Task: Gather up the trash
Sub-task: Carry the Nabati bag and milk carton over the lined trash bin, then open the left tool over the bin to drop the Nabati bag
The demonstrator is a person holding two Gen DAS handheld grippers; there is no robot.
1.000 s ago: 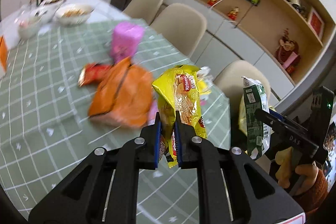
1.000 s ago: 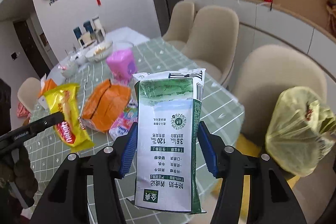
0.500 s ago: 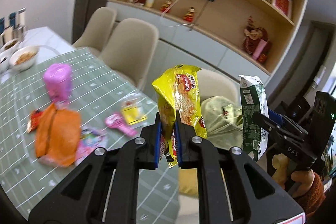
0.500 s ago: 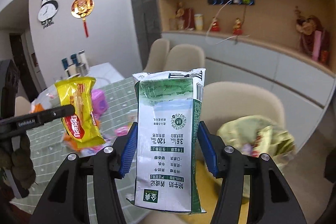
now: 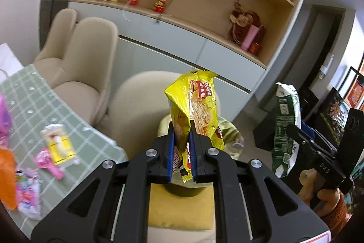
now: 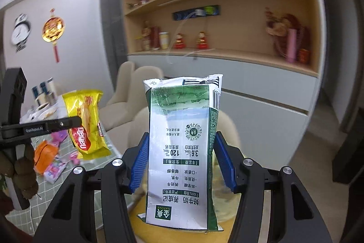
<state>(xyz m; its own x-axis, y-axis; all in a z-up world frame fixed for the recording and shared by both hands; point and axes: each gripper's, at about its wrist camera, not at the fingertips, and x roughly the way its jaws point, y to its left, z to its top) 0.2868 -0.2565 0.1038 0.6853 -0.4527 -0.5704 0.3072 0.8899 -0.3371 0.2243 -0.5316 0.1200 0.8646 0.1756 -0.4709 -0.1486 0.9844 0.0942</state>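
My left gripper is shut on a yellow snack wrapper and holds it upright above a bin lined with a pale yellow bag on a chair's yellow cushion. My right gripper is shut on a green and white milk carton, held upright. The carton shows at the right of the left wrist view, and the wrapper at the left of the right wrist view. The bin is mostly hidden behind the wrapper and the carton.
The green checked table lies at the left with loose wrappers: a yellow packet, a pink item and an orange bag. Beige chairs stand along its edge. A wall cabinet with shelves is behind.
Both grippers have swung right, away from the table, with the wrapper and the carton still gripped. The chair with the lined bin has come under the left gripper.
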